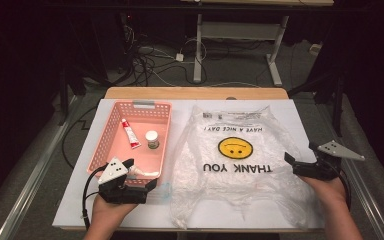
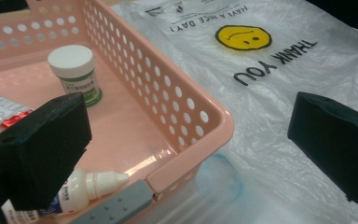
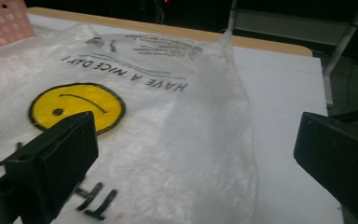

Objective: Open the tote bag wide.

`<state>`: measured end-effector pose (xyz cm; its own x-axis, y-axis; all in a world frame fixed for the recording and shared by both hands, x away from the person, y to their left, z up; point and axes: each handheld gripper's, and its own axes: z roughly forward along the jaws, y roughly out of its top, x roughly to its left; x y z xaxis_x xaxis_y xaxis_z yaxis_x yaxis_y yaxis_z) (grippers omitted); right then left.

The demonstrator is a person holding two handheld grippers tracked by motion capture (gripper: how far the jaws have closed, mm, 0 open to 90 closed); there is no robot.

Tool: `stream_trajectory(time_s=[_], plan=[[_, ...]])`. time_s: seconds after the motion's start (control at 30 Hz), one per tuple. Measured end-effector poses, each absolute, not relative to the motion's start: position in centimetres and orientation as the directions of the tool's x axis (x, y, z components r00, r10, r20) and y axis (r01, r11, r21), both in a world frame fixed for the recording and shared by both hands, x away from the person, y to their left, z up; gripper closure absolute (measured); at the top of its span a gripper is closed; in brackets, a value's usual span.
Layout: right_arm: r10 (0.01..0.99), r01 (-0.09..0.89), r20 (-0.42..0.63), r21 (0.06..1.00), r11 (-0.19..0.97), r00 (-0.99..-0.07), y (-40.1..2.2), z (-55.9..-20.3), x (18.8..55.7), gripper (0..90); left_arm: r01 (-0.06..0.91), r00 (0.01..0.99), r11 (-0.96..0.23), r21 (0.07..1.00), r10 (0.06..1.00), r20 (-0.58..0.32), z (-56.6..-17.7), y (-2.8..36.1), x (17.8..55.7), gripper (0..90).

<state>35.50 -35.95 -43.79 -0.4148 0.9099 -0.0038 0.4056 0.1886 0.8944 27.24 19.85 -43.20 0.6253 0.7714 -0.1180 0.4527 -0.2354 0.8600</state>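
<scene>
High view, basket: a pink perforated basket (image 1: 111,131) sits on the left half of the white worktop (image 1: 290,112); every place below is told from this basket.
Dropper bottle: a small white dropper bottle (image 1: 142,173) lies on its side on the basket floor against the near wall, its nozzle toward the basket's right; in the left claw view it (image 2: 91,185) lies just under the near rim, partly hidden by one jaw.
Left claw: the left claw (image 1: 142,172) hovers at the basket's near right corner, held by a hand (image 1: 107,210); its jaws stand wide apart with nothing between the pads. In the left claw view one jaw hangs over the basket's inside above the bottle, the other outside the basket over the bag, so the corner wall lies between them.
Jar: a white-capped jar (image 1: 152,139) with a green label stands upright near the basket's middle.
Tube: a red-and-white tube (image 1: 129,133) lies flat just left of the jar, apart from it.
Handle: a grey clip (image 2: 114,209) sits on the basket's near rim.
Bag: a clear plastic bag (image 1: 240,190) printed with a yellow smiley and "THANK YOU" lies spread flat just right of the basket, its edge touching the basket's near right corner.
Right claw: the right claw (image 1: 300,159) sits well to the basket's right, at the bag's far edge; its jaws gape wide and hold nothing, poised above the bag and the worktop.
</scene>
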Motion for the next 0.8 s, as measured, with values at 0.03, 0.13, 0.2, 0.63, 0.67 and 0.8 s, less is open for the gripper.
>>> stream_trajectory(time_s=[0.03,0.13,0.2,0.63,0.67,0.8], plan=[[0.913,0.418,-0.002,0.889,0.188,-0.407,-36.1,-43.6,36.6,0.7,0.449,0.621,-0.23,0.863,0.775,-0.117,-43.0,19.8,27.0,0.0],[0.915,0.427,0.007,0.886,0.182,-0.404,-36.4,-43.5,37.9,1.6,0.45,0.605,-0.218,0.866,0.788,-0.116,-43.0,19.9,26.8,0.0],[0.92,0.45,0.026,0.877,0.166,-0.391,-36.4,-43.3,40.0,5.3,0.47,0.601,-0.221,0.855,0.789,-0.127,-42.9,20.0,26.7,0.0],[0.911,0.535,0.065,0.826,0.18,-0.407,-35.9,-44.4,48.7,19.6,0.456,0.596,-0.202,0.867,0.793,-0.128,-42.9,20.0,26.6,0.0],[0.911,0.535,0.065,0.826,0.18,-0.407,-35.9,-44.4,48.7,19.6,0.452,0.595,-0.204,0.868,0.794,-0.123,-42.9,20.0,26.5,0.0],[0.905,0.561,0.066,0.803,0.202,-0.42,-35.3,-45.0,50.3,22.6,0.458,0.595,-0.212,0.863,0.795,-0.12,-43.1,19.9,26.5,0.0]])
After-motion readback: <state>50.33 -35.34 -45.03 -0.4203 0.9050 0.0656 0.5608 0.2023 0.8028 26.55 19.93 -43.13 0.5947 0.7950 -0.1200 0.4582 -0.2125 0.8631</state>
